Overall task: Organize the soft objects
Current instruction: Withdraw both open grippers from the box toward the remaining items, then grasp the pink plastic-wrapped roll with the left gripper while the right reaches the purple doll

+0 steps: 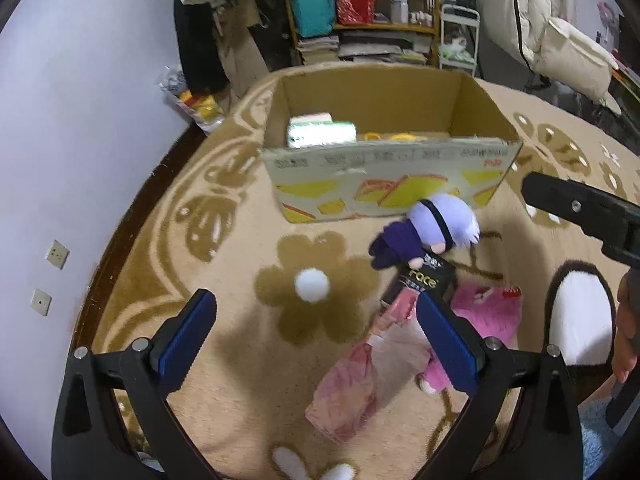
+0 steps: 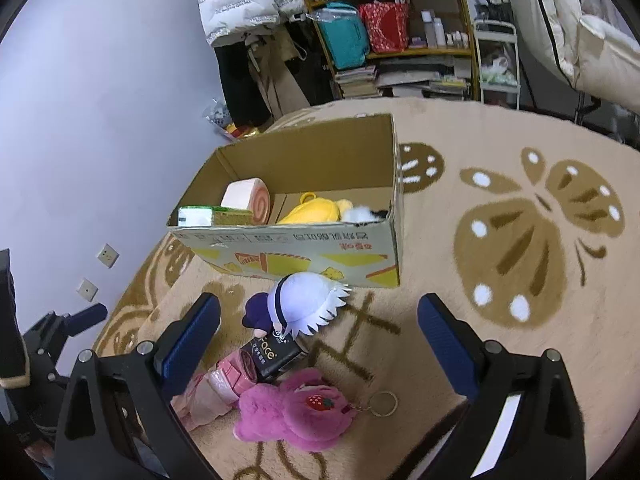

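An open cardboard box (image 1: 384, 168) (image 2: 288, 242) stands on the carpet, holding a swirl-roll cushion (image 2: 247, 200), a green pack (image 2: 196, 216) and a yellow plush (image 2: 310, 212). In front of it lie a purple-bodied doll with pale lilac hair (image 1: 424, 232) (image 2: 300, 304), a black tissue pack (image 1: 426, 284) (image 2: 272, 356), a pink wrapped pack (image 1: 368, 376) (image 2: 212, 392) and a pink plush bear (image 1: 490, 312) (image 2: 296, 412). My left gripper (image 1: 316, 312) hangs open above the carpet, left of the pile. My right gripper (image 2: 320, 316) is open over the doll.
A small white pompom (image 1: 312, 286) lies on the brown flower pattern. A shelf (image 2: 400, 28) with bags and books, hanging clothes and a white cart (image 2: 498, 64) stand behind the box. A lilac wall (image 1: 80, 120) runs along the left. A slipper (image 1: 580, 320) is at right.
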Available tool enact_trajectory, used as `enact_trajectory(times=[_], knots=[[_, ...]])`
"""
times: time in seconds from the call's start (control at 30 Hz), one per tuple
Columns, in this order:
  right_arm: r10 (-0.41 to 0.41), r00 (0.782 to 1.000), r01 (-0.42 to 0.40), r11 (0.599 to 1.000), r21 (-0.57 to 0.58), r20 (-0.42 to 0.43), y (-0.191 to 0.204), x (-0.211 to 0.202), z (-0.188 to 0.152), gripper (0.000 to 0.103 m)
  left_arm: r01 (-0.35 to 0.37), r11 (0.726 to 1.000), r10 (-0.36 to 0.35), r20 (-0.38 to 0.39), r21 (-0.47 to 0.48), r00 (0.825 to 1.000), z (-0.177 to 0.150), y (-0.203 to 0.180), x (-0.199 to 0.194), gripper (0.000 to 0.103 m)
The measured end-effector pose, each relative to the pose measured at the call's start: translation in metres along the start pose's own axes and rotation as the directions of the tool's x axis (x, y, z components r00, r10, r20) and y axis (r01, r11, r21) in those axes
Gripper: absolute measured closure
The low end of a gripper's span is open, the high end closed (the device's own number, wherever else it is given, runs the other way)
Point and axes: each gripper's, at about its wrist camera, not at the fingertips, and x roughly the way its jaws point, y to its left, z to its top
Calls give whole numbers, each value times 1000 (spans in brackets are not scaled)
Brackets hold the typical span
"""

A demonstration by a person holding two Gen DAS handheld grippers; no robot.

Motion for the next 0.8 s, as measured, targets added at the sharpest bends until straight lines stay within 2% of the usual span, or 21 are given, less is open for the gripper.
enact_trajectory(times=[0.3,0.6,0.8], knots=[[14,998,-13,1000,24,-64,-1,26,-4,0,70,997,-67,-120,22,990,-8,-14,31,4],[31,993,-30,999,13,-110,0,52,-4,0,95,991,-74,-197,95,978,-14,-35,54,4],[37,990,-34,999,27,-136,-1,67,-3,0,85,988,-57,-201,130,978,-17,-40,60,4]])
